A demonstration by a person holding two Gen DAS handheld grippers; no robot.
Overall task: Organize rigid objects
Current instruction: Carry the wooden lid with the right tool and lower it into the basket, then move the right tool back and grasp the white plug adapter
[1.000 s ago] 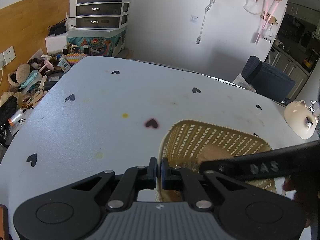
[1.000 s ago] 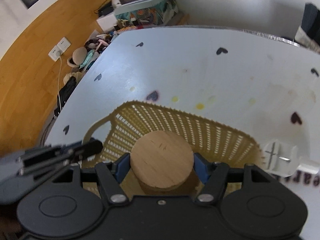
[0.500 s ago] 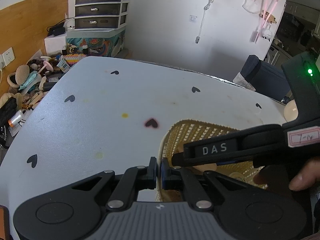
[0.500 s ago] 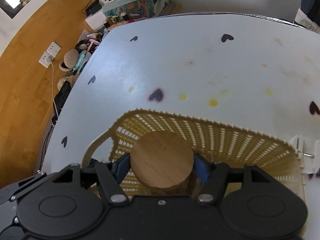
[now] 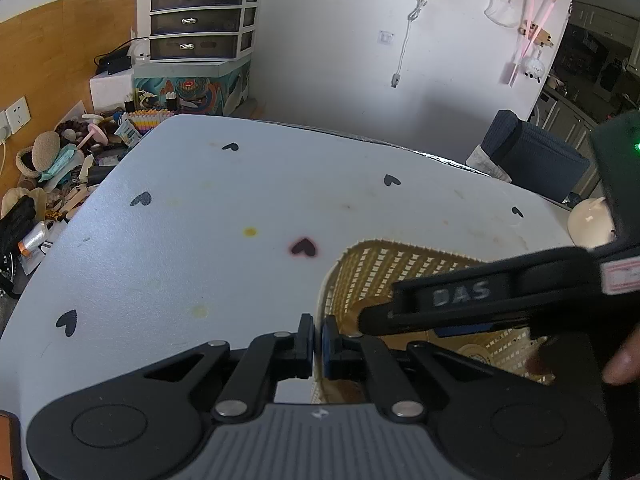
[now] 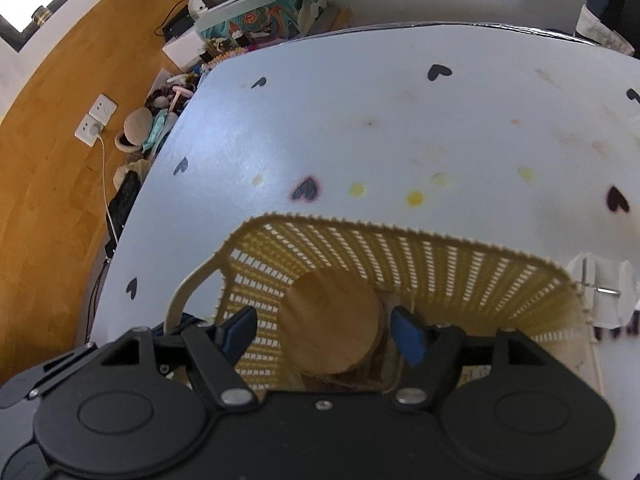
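Left hand-held gripper (image 5: 316,344) sits low at the near end of the yellow woven basket (image 5: 400,264), its two fingers pressed onto the basket's rim, pinching the thin wall between them. Only a sliver of that wall shows between the blue pads, and the gripper's body covers the basket's near corner.

Across the left wrist view the right hand-held gripper (image 5: 472,300) stretches in from the right, a long black bar marked "DAS", hanging over the basket and blocking most of its inside. A bit of something round and pale peeks out beneath it, too covered to name from here. A fingertip of the person's hand shows at the right edge, blurred.

From the right wrist view, the right hand-held gripper (image 6: 324,332) is spread wide, blue pads standing clear on both sides of the wooden-lidded jar (image 6: 332,328). The jar is inside the basket, near its close wall; the round wooden lid is plain to see, but the body below is mostly hidden by the lid and the gripper, and it's slightly blurred. Whether it rests flat on the basket floor, I can't tell.

The basket stands on the pale tabletop (image 6: 400,120) dotted with black hearts. A white clip-like object (image 6: 604,292) lies just beside the basket's right side, partly cut off.
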